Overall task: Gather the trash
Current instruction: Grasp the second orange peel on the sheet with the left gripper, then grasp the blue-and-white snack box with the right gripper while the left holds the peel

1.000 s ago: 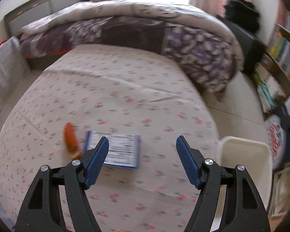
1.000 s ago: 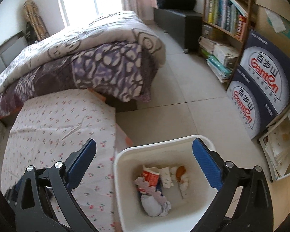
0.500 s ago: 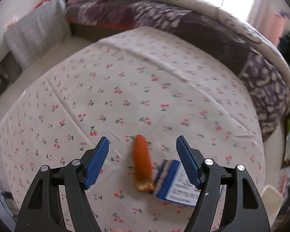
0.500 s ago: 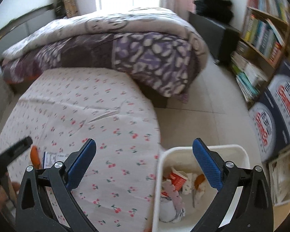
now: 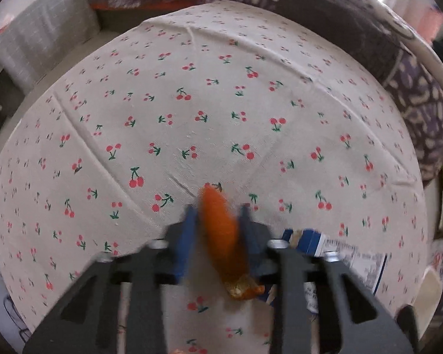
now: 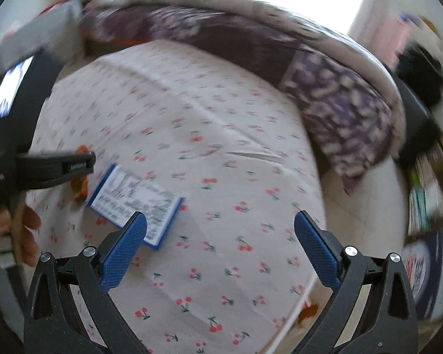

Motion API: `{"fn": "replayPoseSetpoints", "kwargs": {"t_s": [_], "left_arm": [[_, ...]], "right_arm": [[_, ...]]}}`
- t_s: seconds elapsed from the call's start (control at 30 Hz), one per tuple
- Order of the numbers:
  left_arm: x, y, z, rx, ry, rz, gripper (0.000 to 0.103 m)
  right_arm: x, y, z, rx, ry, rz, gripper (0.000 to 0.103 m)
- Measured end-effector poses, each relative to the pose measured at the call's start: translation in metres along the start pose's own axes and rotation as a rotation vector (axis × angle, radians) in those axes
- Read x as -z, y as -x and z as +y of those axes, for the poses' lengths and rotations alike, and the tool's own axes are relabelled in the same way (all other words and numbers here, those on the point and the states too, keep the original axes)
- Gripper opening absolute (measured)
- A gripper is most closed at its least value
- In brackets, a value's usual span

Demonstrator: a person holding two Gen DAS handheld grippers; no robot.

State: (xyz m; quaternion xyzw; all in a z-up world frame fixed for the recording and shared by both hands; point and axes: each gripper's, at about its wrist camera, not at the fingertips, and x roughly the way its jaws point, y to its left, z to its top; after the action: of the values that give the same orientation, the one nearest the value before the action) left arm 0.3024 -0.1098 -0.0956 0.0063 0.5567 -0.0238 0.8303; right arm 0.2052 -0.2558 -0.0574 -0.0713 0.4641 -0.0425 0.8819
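Cherry-print sheet (image 5: 221, 103) lies open; blue-edged box (image 6: 134, 203) and folded quilt (image 6: 325, 88) obstruct

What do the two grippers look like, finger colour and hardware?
Both match. The left gripper and right gripper have black plastic arms with triangular cut-outs, silver round bolt heads at the pivots, and blue pads; on the right these show a fine knurled texture, while the left's are blurred. In the right wrist view the left gripper's body carries a small lit screen. No sleeve or cable is clearly visible.
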Motion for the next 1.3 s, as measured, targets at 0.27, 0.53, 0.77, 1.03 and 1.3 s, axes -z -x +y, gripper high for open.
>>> {"fn": "replayPoseSetpoints", "kwargs": {"t_s": [0.27,0.53,0.77,1.03,1.3], "left_arm": [[0.008,0.009,0.044,0.020,-0.025,0.020,0.022],[0.001,0.017,0.092,0.044,0.048,0.022,0.022],[-0.003,0.017,0.100,0.048,0.071,0.006,0.022],[-0.004,0.056,0.102,0.036,0.088,-0.134,0.022],[-0.004,0.104,0.107,0.025,0.127,-0.273,0.022]], "right_arm": [[-0.011,-0.021,0.054,-0.168,0.331,-0.028,0.096],[-0.022,-0.055,0.071,-0.277,0.488,0.067,0.094],[-0.042,-0.060,0.064,-0.333,0.287,0.099,0.055],[-0.064,-0.040,0.057,-0.197,0.055,0.004,0.055],[-0.069,0.009,0.042,-0.077,-0.168,-0.081,0.055]]}}
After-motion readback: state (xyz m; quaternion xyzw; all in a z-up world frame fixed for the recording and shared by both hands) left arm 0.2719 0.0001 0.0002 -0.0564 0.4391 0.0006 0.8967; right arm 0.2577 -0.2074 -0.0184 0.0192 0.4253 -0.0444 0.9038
